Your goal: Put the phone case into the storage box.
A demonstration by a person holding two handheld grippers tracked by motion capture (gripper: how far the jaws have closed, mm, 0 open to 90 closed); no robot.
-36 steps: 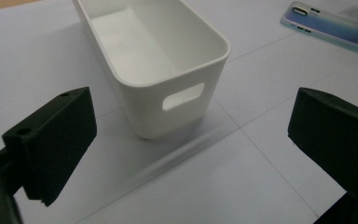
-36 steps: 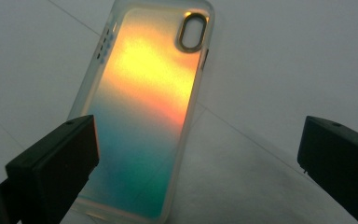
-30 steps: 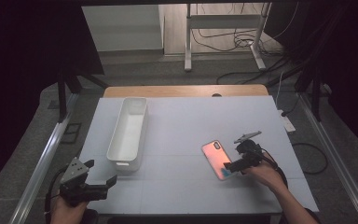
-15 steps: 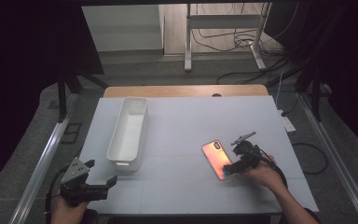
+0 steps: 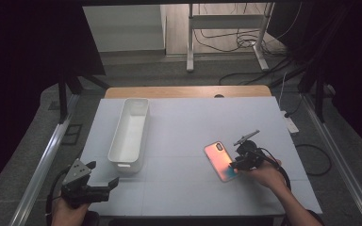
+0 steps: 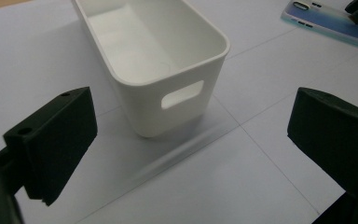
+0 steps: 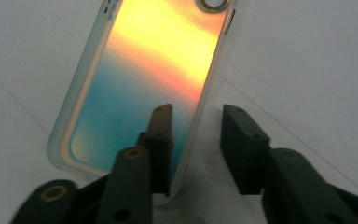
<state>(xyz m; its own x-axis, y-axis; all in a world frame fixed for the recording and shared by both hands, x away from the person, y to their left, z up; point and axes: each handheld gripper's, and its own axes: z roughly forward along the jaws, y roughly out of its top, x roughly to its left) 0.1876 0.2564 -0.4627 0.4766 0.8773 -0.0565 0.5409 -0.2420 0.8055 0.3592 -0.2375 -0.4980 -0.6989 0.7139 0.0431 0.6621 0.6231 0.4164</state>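
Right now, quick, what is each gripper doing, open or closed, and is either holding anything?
Left gripper: open, holding nothing, in front of the white bin.
Right gripper: open, its jaws astride the phone case's edge, not clamped.

A phone [image 5: 219, 161] in an iridescent case, shading from orange-pink to teal, lies flat and back-up toward the table's [image 5: 188, 117] right edge, angled, with its camera end toward the far edge. A long white bin [image 5: 129, 133], empty and upright, stands near the left edge, its handle cut-out facing the near edge.
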